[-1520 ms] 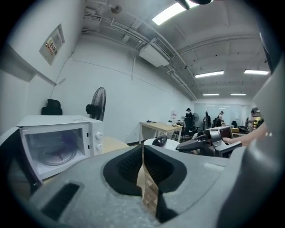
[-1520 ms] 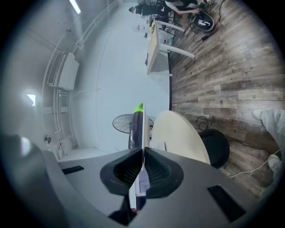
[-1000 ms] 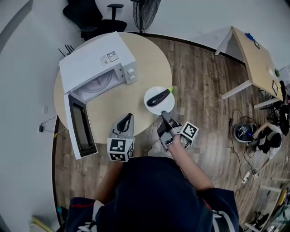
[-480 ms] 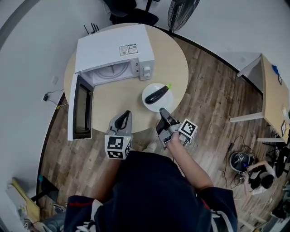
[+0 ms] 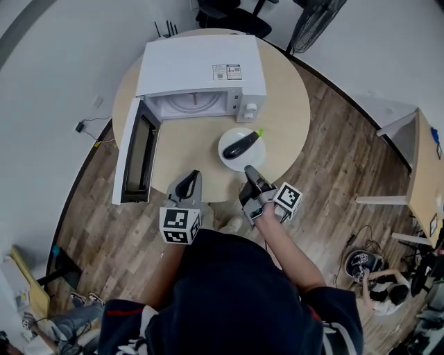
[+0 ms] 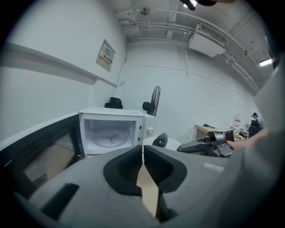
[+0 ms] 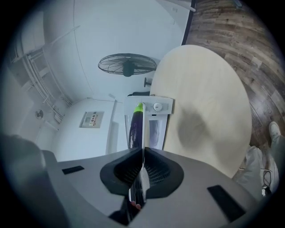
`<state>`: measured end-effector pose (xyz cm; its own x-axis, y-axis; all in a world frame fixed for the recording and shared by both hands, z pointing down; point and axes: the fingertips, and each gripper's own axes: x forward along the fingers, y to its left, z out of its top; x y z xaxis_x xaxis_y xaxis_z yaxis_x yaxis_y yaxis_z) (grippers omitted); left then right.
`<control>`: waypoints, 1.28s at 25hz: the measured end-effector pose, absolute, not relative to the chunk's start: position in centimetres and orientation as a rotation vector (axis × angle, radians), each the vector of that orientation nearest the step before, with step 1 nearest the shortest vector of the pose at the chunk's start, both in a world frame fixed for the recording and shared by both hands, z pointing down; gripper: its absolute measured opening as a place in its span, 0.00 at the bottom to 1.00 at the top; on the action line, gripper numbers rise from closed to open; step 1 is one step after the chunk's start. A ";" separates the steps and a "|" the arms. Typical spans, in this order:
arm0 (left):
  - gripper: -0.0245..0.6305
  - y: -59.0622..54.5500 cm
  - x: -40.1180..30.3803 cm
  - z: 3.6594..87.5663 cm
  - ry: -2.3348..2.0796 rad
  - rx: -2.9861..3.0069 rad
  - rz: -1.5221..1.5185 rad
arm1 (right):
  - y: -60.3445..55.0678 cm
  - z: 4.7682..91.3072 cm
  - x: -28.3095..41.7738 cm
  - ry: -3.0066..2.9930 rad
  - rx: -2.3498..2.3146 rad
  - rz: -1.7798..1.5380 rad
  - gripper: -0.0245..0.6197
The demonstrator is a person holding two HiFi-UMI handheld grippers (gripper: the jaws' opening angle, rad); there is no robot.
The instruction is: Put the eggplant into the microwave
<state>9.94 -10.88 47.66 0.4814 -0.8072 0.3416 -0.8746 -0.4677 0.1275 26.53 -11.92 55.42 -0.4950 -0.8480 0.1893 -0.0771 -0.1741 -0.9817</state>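
A dark purple eggplant [image 5: 243,145] with a green stem lies on a white plate [image 5: 231,158] on the round table, just in front of the microwave's control panel. The white microwave [image 5: 201,66] stands with its door [image 5: 139,156] swung wide open and its cavity and glass turntable [image 6: 109,139] bare. My right gripper [image 5: 250,170] is shut on the plate's near rim; in the right gripper view the plate runs edge-on between the jaws with the eggplant [image 7: 134,127] beyond. My left gripper [image 5: 189,182] hovers shut and empty over the table's near edge, facing the open microwave [image 6: 111,133].
The round wooden table [image 5: 291,118] has bare top to the right of the plate. The open door juts out past the table's left edge. A standing fan [image 5: 319,17] and a chair are behind the table, a second desk [image 5: 423,166] far right over the wood floor.
The view has swung round the table, so the microwave's opening now faces me more squarely. The plate, held by my right gripper, now sits before the control panel. Both grippers shifted with me.
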 end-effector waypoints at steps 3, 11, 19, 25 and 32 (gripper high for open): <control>0.08 -12.3 8.9 47.6 -1.425 2.452 0.335 | -13.2 55.9 25.0 1.517 -1.074 -1.748 0.07; 0.08 -15.1 5.8 48.1 -1.422 2.441 0.336 | -17.1 56.6 20.0 1.570 -1.058 -1.785 0.07; 0.08 -17.6 3.3 49.2 -1.433 2.415 0.348 | -20.0 58.1 17.3 1.608 -1.043 -1.829 0.07; 0.08 -19.1 1.9 49.3 -1.454 2.393 0.344 | -23.2 59.9 16.7 1.595 -1.083 -1.805 0.07; 0.08 -20.6 0.7 50.3 -1.454 2.367 0.365 | -26.6 61.1 14.6 1.623 -1.077 -1.804 0.07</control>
<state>0.71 -20.56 50.27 0.4437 -0.8086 0.3865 -0.8953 -0.4195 0.1500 14.59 -26.57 61.10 -0.5738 -0.7851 0.2330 -0.1491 -0.1795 -0.9724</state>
